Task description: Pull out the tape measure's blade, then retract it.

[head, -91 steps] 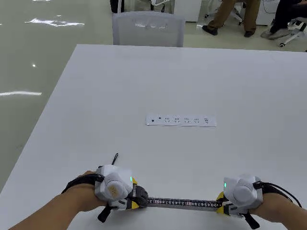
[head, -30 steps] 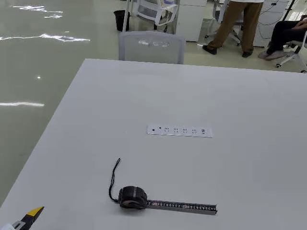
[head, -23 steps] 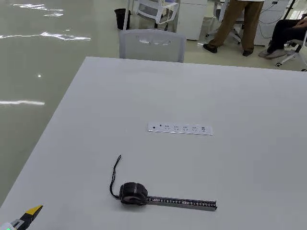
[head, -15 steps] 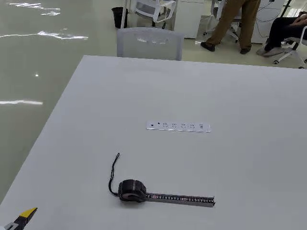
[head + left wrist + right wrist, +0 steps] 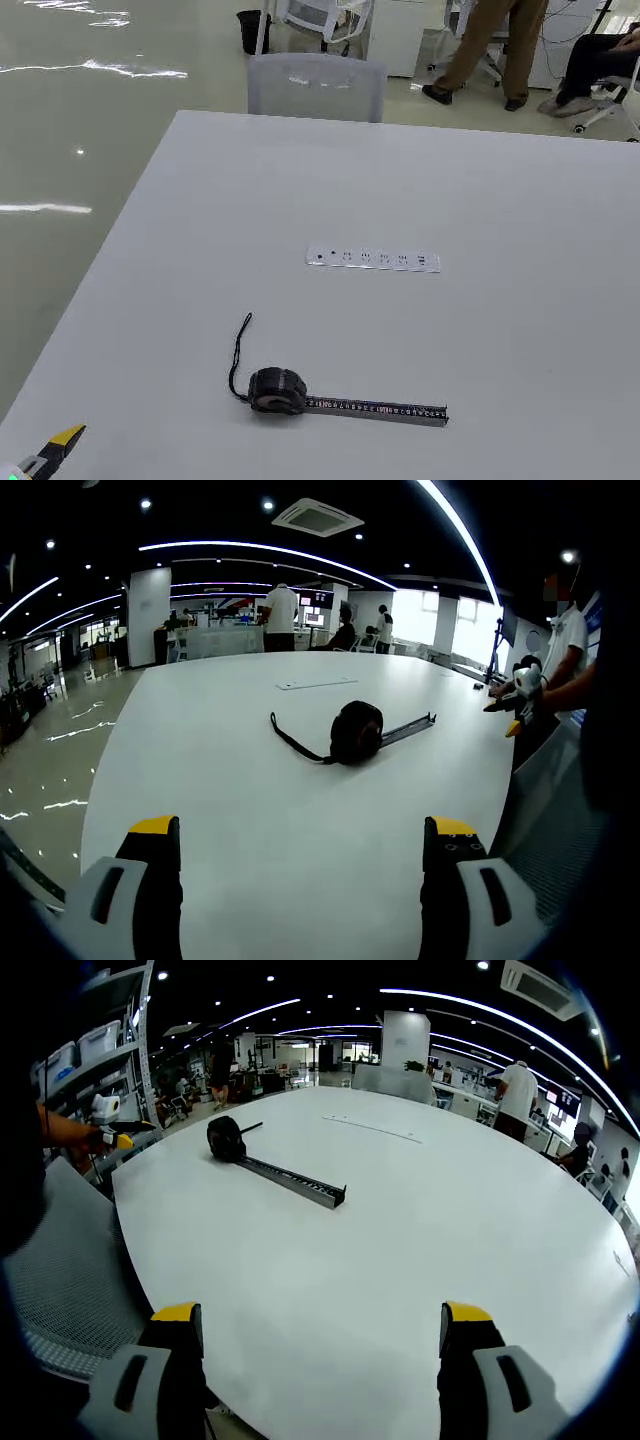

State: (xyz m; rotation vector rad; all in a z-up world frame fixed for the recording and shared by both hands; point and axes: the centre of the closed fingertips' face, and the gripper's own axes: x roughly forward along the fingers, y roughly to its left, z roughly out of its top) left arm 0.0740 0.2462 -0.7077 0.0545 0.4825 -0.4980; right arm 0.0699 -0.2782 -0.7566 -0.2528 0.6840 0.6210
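Currently the tape measure (image 5: 277, 390) lies on the table (image 5: 500, 180), its blade (image 5: 378, 409) drawn out flat with nothing touching it. Presumably the lock holds it, so the pull-out looks done and the retraction not yet. Left gripper (image 5: 302, 826): jaws spread wide and empty, case well ahead of the fingertips. Right gripper (image 5: 321, 1312): likewise parted and empty, blade tip ahead and slightly left, well apart. Both are held low near the table's edge, aimed across the top.
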